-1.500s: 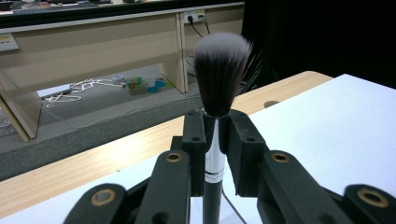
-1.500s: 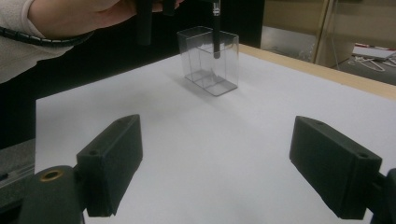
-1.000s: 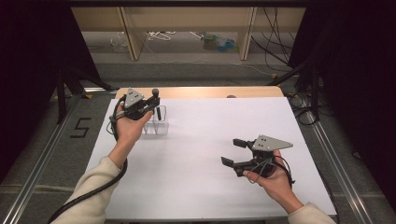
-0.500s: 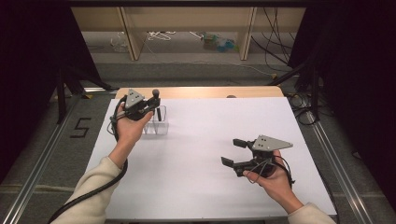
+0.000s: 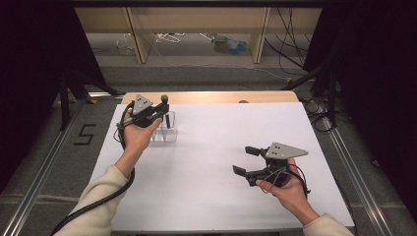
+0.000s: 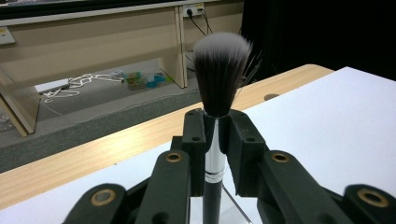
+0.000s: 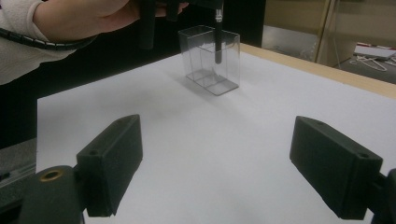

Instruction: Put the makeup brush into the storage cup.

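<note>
currently: left hand-held gripper [image 5: 166,111], upper left of the high view, pinching makeup brush [image 6: 217,79] upright, handle tip inside clear divided holder [image 7: 209,59]; step judged: lowering brush in, next needs straight descent then release; right hand-held gripper [image 5: 246,161] spread, idle, lower right; table [image 5: 206,196] broadly free, far edge close behind holder

Surface [image 5: 206,196]: fills the middle of the high view. Container [image 5: 164,129]: on the surface, upper left of the frame, near its far edge. Brush [image 5: 165,110]: upright in my left tool [image 5: 156,114], directly above the container, lower end inside it. My right tool [image 5: 245,160]: lower right of the frame, over the surface, well apart from the container. Shelving [image 5: 196,29]: behind the surface, top of frame.
</note>
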A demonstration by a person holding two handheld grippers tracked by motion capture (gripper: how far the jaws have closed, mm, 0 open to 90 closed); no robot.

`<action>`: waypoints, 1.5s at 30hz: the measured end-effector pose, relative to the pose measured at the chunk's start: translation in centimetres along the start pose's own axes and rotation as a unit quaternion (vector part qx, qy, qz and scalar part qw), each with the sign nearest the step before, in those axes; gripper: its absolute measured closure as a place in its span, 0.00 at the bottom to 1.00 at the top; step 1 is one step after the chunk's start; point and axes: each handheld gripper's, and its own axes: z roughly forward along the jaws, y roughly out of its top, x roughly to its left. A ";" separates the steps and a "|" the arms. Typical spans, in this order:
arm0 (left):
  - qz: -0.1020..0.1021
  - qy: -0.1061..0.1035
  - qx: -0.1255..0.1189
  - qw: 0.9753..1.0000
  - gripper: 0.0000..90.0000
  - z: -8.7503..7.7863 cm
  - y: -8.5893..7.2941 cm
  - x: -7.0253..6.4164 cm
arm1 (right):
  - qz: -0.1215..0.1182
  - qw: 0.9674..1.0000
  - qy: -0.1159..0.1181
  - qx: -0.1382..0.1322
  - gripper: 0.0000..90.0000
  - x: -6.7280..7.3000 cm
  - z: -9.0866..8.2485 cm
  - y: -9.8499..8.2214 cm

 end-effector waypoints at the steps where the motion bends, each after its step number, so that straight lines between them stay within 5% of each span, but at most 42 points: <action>1: -0.002 0.000 0.000 1.000 0.87 0.0 0.0 0.0 | -0.001 1.000 -0.001 0.006 0.20 0.0 -0.1 0.0; 45: -0.008 0.002 0.018 1.000 0.87 0.7 -1.3 0.2 | -0.001 1.000 0.001 0.001 0.20 0.0 0.0 0.0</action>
